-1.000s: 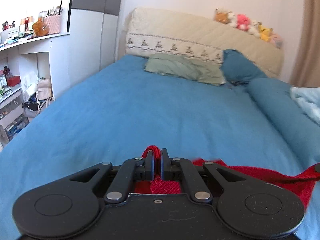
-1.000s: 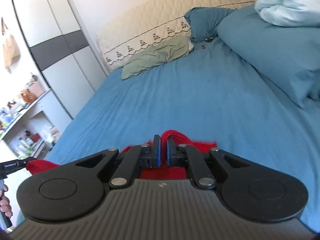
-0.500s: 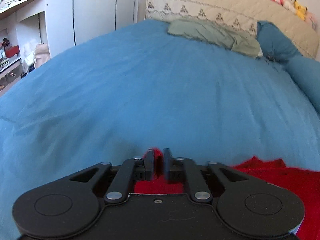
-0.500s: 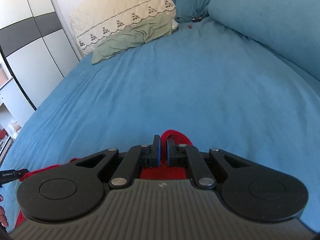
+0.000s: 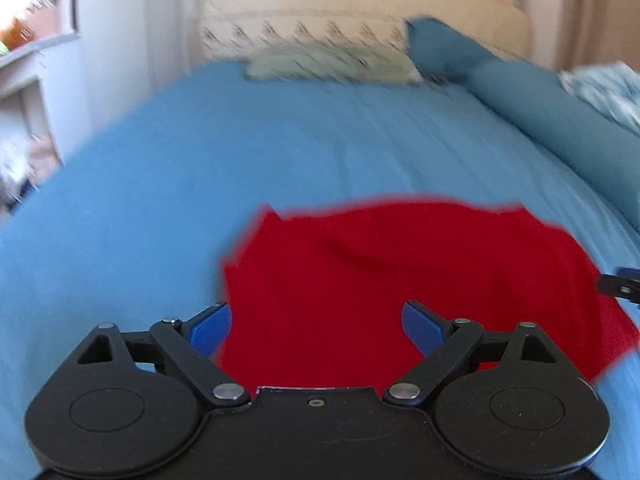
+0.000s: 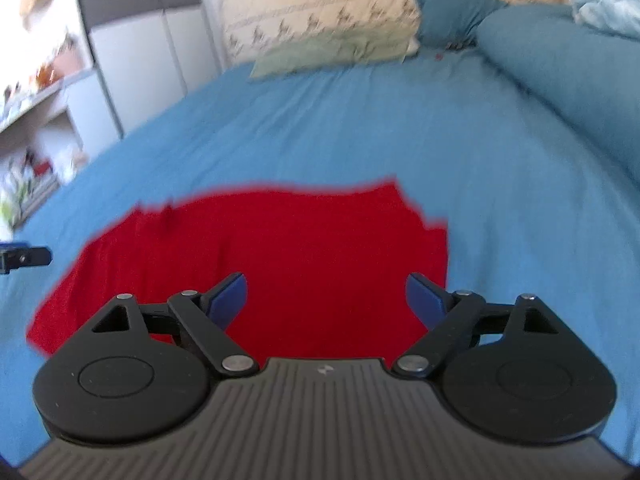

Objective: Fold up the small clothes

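Observation:
A small red knit garment (image 5: 400,280) lies flat on the blue bed sheet (image 5: 200,168). It also shows in the right wrist view (image 6: 288,256). My left gripper (image 5: 316,330) is open and empty above the garment's near left part. My right gripper (image 6: 326,300) is open and empty above its near right part. The right gripper's tip (image 5: 618,286) shows at the right edge of the left wrist view. The left gripper's tip (image 6: 24,258) shows at the left edge of the right wrist view. Both views are blurred.
A green pillow (image 5: 332,66) and a blue pillow (image 5: 444,46) lie at the padded headboard (image 5: 360,12). A rolled blue duvet (image 6: 568,64) runs along the bed's right side. A white wardrobe (image 6: 132,52) and shelves (image 6: 36,120) stand to the left.
Both grippers have opened and let go of the red garment, which now lies spread on the sheet. Both grippers have pulled back from it.

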A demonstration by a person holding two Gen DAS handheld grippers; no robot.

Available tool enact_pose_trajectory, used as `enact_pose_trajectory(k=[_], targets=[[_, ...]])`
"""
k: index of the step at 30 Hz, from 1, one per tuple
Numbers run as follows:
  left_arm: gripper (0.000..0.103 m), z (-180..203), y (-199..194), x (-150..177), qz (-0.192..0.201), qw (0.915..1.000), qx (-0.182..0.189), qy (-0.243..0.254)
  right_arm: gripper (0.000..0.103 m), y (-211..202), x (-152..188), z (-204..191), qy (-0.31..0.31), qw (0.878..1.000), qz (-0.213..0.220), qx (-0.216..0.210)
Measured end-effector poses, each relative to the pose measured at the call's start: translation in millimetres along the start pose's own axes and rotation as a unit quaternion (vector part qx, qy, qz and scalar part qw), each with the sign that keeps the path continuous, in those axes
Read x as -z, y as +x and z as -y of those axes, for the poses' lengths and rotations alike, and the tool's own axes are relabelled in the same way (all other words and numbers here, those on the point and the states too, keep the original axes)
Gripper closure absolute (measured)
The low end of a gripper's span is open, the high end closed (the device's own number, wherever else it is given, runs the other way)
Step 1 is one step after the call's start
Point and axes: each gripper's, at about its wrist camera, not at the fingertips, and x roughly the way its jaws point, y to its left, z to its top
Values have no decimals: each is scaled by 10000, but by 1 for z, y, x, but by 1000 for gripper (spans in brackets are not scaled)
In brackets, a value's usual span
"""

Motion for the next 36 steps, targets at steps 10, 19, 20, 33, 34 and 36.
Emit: enact_pose_trajectory(k=[10, 19, 20, 33, 34, 36], targets=[[6, 5, 34, 47, -744, 9970, -207, 62, 1, 17, 52, 1, 318, 9978, -423, 406], [0, 35, -46, 19, 142, 9993, -310, 151, 0, -57, 27, -16, 13, 9985, 17, 549], [0, 40, -53, 19, 187, 9994, -237, 144, 0, -66, 29, -17, 22, 9980, 19, 624], [0, 119, 5, 27, -136, 9990, 21, 436, 1, -48, 96, 19, 2318, 9699, 164, 733], [0, 118, 10, 27, -149, 9990, 15, 412, 2, -48, 99, 22, 2477, 9657, 266, 736], [0, 116, 20, 23, -187, 9993, -2, 333, 9, -44, 100, 28, 2686, 9589, 451, 795]])
